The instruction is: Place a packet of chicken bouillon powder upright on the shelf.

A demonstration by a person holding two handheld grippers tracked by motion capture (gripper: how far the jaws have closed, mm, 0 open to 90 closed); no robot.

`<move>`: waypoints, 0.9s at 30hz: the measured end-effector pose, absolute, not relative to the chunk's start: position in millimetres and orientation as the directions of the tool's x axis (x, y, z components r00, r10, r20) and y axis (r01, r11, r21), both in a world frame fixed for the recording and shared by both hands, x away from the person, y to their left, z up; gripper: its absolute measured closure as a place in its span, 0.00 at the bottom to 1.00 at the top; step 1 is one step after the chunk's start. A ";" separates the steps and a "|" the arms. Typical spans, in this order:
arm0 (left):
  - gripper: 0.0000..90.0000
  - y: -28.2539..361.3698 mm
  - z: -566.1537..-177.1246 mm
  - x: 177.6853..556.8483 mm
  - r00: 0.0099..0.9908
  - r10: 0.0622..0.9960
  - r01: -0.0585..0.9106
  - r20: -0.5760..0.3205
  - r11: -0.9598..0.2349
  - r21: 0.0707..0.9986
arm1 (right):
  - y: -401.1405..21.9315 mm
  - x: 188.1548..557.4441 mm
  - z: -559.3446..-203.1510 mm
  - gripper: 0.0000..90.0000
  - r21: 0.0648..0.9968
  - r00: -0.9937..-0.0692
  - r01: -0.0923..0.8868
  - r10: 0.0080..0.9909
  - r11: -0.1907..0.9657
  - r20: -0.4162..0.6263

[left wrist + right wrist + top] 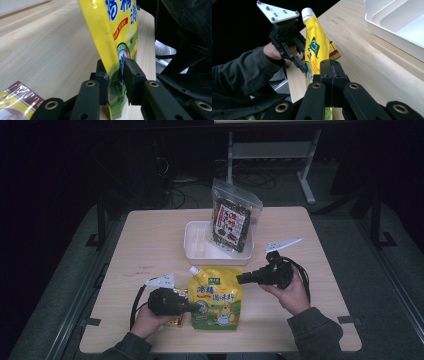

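A: How far along is the packing, would you say?

B: About halfway, I'd judge. The dark snack bag (231, 222) already leans in the white tray (196, 251) at the far side of the tabletop (150, 240). The yellow spout pouch (216, 299) is not in the tray yet; it sits near the person's edge, between the two hands.

A: Who has hold of it?

B: The left tool (117, 75). Its jaws are clamped on the pouch's lower edge, the foil pinched flat between the pads.

A: And the right tool (331, 67)?

B: Closed, jaws pressed together with nothing between them. In the high view it hangs apart from the pouch, on its right.

A: So what's left?

B: Carrying the pouch over to the tray and setting it beside the snack bag. A small brown-and-yellow packet (15, 100) lies by the left hand too; whether it belongs in the tray I can't tell.
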State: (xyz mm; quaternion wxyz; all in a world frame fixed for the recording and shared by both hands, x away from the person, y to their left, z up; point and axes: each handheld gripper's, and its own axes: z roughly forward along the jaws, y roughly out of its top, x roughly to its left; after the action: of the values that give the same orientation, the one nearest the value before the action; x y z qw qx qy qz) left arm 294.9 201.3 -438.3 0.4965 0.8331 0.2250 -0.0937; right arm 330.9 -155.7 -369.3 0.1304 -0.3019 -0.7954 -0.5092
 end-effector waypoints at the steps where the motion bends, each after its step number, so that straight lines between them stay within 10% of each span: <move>1: 0.86 201.3 -437.9 294.8 0.883 0.279 0.465 -0.378 -0.407 0.786 | -155.9 330.9 -368.3 0.99 0.731 -0.787 0.610 0.344 0.305 0.512; 16: 0.90 198.0 -434.3 291.0 0.898 0.265 0.434 -0.350 -0.414 0.800 | -144.4 341.6 -336.9 0.75 0.704 -0.820 0.573 0.315 0.420 0.478; 27: 0.90 197.4 -432.8 290.1 0.901 0.267 0.427 -0.341 -0.421 0.800 | -113.5 347.0 -319.1 0.75 0.662 -0.854 0.515 0.264 0.544 0.448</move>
State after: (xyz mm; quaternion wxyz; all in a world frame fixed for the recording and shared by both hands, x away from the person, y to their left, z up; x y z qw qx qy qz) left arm 290.1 197.4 -432.8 0.4968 0.8390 0.2067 -0.0808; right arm 347.0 -113.5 -319.1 0.1489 -0.2251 -0.8658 -0.4213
